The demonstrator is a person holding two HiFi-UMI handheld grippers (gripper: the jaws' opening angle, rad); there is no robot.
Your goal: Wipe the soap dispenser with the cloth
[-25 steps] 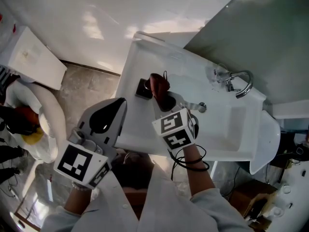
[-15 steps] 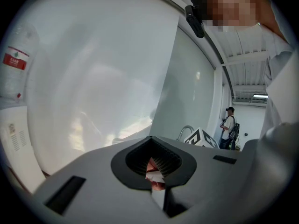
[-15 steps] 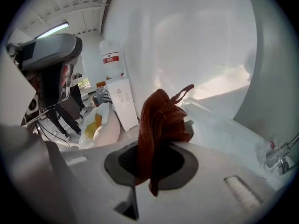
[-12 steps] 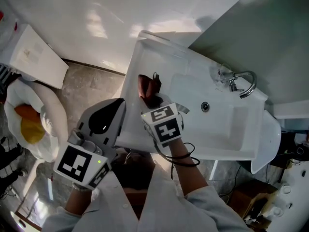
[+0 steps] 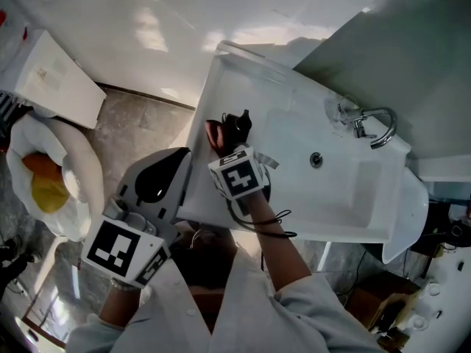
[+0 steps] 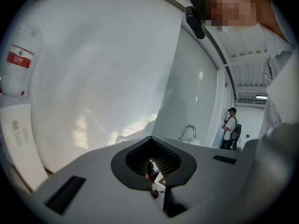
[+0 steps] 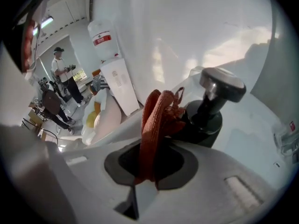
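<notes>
Grips a rust-red cloth (image 7: 156, 120) in the right tongs (image 7: 149, 167), clenched hard on a thick folded band of it. Shows a coarse, ribbed weave, bunched and frayed into loose loops at the top. Presses that bunched end against the left side of the soap dispenser (image 7: 210, 111): a squat, round, glossy black body with a slim neck and a flat, matte grey pump head.

From the head view, puts the right tongs (image 5: 229, 149) over the near left corner of the white bench (image 5: 243, 65), with the cloth (image 5: 215, 134) just beside and touching the dispenser (image 5: 240, 123) standing there. Reveals smooth, shiny ceramic all round, a rectangular basin (image 5: 338, 182) sunk in it, a small round metal drain (image 5: 316, 159) and a curved chrome tap (image 5: 377, 127) at the far right edge.

Keeps the left tongs (image 5: 180, 160) off the bench, low at its near left side, over mottled stone floor. In the left gripper view, has these tongs (image 6: 154, 171) clamped together on nothing, with ribbed dark pads round a small teardrop gap and pale grey matte plastic about them.
</notes>
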